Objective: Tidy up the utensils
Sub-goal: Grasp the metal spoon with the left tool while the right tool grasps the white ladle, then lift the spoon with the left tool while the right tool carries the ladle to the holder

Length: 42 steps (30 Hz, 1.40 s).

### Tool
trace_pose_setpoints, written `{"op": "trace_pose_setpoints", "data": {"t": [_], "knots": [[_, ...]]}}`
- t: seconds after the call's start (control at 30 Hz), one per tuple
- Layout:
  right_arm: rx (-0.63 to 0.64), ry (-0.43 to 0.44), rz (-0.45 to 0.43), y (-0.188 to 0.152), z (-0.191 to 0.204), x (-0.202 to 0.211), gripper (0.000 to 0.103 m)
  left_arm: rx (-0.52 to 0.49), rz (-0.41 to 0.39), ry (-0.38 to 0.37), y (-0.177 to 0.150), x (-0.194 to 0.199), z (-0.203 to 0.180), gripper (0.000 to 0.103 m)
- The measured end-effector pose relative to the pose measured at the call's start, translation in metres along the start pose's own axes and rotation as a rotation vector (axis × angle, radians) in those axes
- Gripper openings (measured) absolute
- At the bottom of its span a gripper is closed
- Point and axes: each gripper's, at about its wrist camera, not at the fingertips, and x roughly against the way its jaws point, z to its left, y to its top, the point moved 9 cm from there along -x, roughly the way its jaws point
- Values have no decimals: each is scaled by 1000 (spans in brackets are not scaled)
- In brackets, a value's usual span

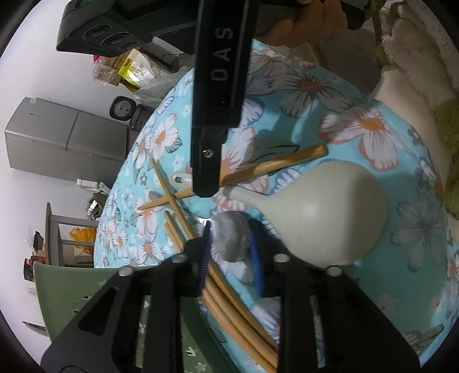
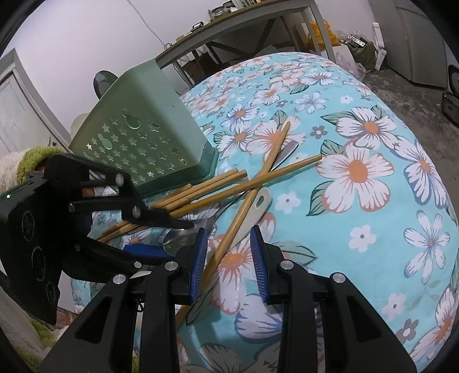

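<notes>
Several wooden chopsticks (image 2: 212, 186) lie crossed on the floral tablecloth beside a green perforated utensil basket (image 2: 143, 134). A cream rice paddle (image 1: 321, 212) lies among them; its handle (image 2: 252, 212) shows in the right wrist view. My left gripper (image 1: 229, 252) has its blue pads around the bowl of a metal spoon (image 1: 229, 238) on the cloth, apparently closing on it. My right gripper (image 2: 229, 258) is open just above a chopstick and the paddle handle. Its black finger (image 1: 215, 114) crosses the left wrist view.
The round table carries a blue flowered cloth (image 2: 373, 229). A grey fridge (image 1: 57, 137) and a rice cooker (image 1: 123, 109) stand on the floor beyond. A metal-framed desk (image 2: 243, 25) stands behind the basket. A fuzzy cream and green cushion (image 1: 416, 57) lies at the table edge.
</notes>
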Motion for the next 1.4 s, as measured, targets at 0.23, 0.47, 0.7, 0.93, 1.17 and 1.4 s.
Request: {"op": "trace_pose_setpoints", "data": {"t": [0.23, 0.47, 0.7, 0.93, 1.17, 1.4], "knots": [[-3, -6, -14, 0, 0, 4, 31, 28, 2, 0, 1, 11, -3, 5], [7, -22, -47, 0, 4, 20, 31, 120, -6, 43, 2, 44, 3, 1], [58, -37, -63, -6, 19, 38, 31, 383, -65, 29, 1, 88, 11, 3], [212, -80, -87, -29, 50, 60, 31, 716, -141, -4, -10, 115, 9, 3], [459, -255, -48, -62, 71, 55, 32, 994, -236, 18, -27, 139, 14, 3], [800, -535, -22, -81, 78, 32, 35, 1150, -317, 67, -37, 164, 17, 2]]}}
